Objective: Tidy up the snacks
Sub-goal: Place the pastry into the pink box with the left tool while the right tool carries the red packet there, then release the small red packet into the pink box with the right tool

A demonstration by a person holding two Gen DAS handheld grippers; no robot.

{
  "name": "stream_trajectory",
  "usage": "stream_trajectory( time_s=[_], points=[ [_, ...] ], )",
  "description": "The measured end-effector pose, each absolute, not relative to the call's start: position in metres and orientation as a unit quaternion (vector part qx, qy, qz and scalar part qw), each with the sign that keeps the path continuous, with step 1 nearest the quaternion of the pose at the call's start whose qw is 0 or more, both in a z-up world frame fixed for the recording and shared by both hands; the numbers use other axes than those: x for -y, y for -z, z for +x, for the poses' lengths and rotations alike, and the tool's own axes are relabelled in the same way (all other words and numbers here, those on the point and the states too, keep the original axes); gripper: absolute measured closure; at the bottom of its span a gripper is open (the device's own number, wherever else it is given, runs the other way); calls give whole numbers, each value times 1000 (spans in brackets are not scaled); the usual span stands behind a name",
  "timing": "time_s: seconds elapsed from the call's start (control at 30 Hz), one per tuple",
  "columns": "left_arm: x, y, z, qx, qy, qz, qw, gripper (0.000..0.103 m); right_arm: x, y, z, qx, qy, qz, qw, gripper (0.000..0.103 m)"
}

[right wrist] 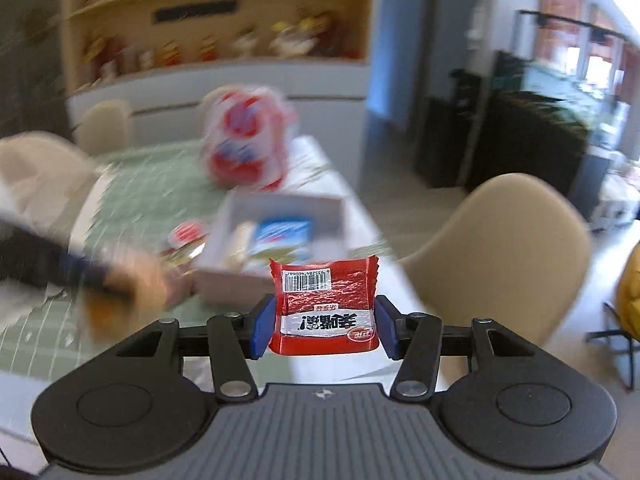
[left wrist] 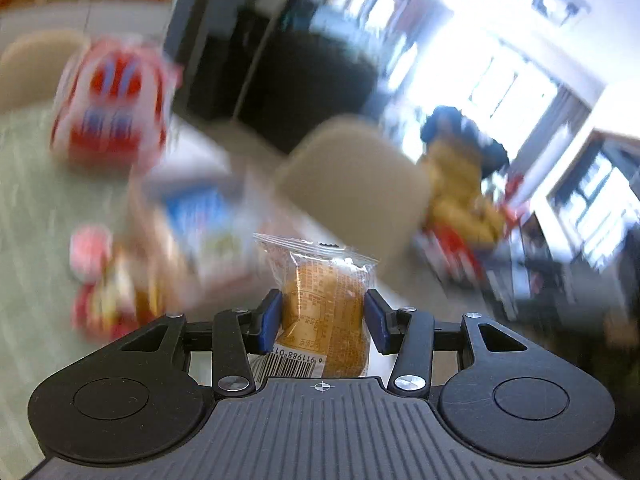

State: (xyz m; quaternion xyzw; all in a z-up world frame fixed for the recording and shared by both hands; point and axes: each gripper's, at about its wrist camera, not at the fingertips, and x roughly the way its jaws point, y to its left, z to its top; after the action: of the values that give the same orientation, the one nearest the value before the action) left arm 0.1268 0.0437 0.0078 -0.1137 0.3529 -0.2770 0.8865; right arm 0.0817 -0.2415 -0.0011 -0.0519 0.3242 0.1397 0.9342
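Observation:
My left gripper (left wrist: 323,320) is shut on a clear-wrapped golden bun packet (left wrist: 324,312), held above the table. My right gripper (right wrist: 324,326) is shut on a red foil snack packet (right wrist: 325,308) with a barcode, held in front of a white box (right wrist: 280,208) that holds a blue-and-white packet (right wrist: 284,236). The same box shows blurred in the left wrist view (left wrist: 200,220). A big red-and-white snack bag stands beyond it in the left wrist view (left wrist: 112,104) and in the right wrist view (right wrist: 248,136). Small red snacks (left wrist: 94,280) lie left of the box.
The table has a green grid mat (right wrist: 152,184). Beige chairs stand around it (right wrist: 500,248) (left wrist: 356,184). The left hand and its gripper (right wrist: 120,280) show blurred at the left of the right wrist view. Shelves with goods (right wrist: 224,40) line the back wall.

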Motion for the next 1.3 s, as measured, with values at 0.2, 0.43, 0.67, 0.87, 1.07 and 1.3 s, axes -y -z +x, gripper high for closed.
stream_trajectory(
  time_s=[0.2,0.43,0.67,0.87,1.07,1.3],
  points=[
    [-38,-12,266,-361,192,-172,896,53,278,-12,95,-296,-107,-52,948,50],
    [-6,106,342,-487,144,-176,843,54,296,13,116,-317,-107,-57,941,50],
    [-19,87,311,-415,137,-170,883,52,295,30,155,-345,-130,-55,928,50],
    [-71,46,237,-337,111,-219,909,52,261,30,228,-368,-215,-10,905,50],
    [-106,72,168,-368,27,-237,899,52,189,76,295,-432,-269,10,861,50],
    [-137,123,98,-426,-31,-287,857,53,130,147,315,-520,-247,-37,817,34]
  ],
)
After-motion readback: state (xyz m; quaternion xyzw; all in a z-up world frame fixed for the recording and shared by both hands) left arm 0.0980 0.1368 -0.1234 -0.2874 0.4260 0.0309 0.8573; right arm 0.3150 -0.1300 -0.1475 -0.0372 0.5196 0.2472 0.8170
